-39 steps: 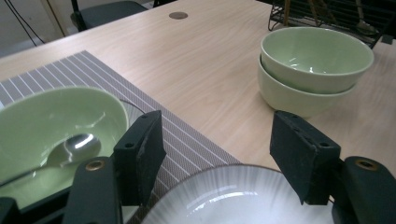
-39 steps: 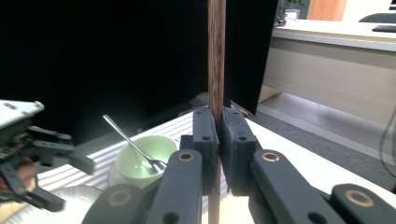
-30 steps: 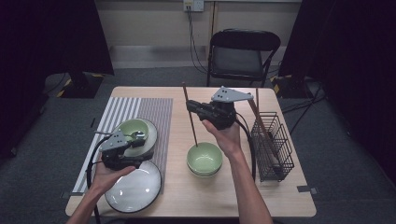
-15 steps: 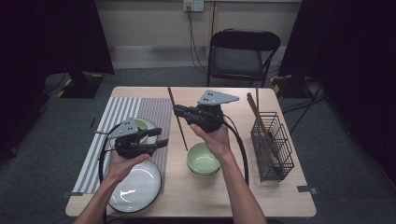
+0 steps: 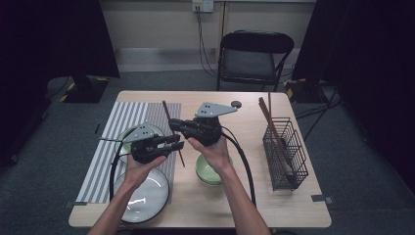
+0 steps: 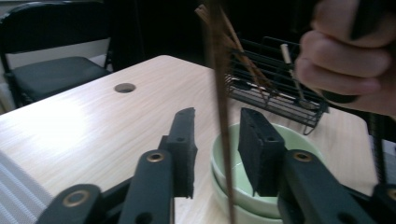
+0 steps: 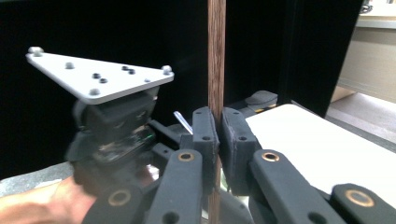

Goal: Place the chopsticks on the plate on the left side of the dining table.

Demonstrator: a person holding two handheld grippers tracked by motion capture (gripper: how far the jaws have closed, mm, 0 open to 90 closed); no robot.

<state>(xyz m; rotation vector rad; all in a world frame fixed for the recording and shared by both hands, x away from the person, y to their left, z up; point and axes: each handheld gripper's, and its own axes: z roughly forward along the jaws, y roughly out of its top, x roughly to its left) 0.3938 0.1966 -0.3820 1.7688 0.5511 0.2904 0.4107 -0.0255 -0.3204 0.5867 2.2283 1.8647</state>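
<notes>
A long brown chopstick (image 5: pixel 166 110) stands nearly upright above the table, with my right gripper (image 5: pixel 174 125) shut on it. The right gripper view shows the pads (image 7: pixel 205 128) pressing the chopstick (image 7: pixel 216 56) from both sides. My left gripper (image 5: pixel 177 142) sits just left of the right one, lower on the same stick. In the left gripper view the chopstick (image 6: pixel 219 93) runs between the two pads (image 6: pixel 187 140) with a gap on each side. Those jaws have just been closing in around it.
Two stacked green bowls (image 5: pixel 211 172) sit under my right hand. Another green bowl (image 5: pixel 128 135) rests on the striped mat (image 5: pixel 110 147), and a white plate (image 5: pixel 145 201) lies at the front left. A wire basket (image 5: pixel 286 152) holding more chopsticks stands at the right.
My right gripper has carried the chopstick leftward and slightly down. My left gripper has risen from the bowl on the mat and moved right, and its jaws have narrowed around the stick.
</notes>
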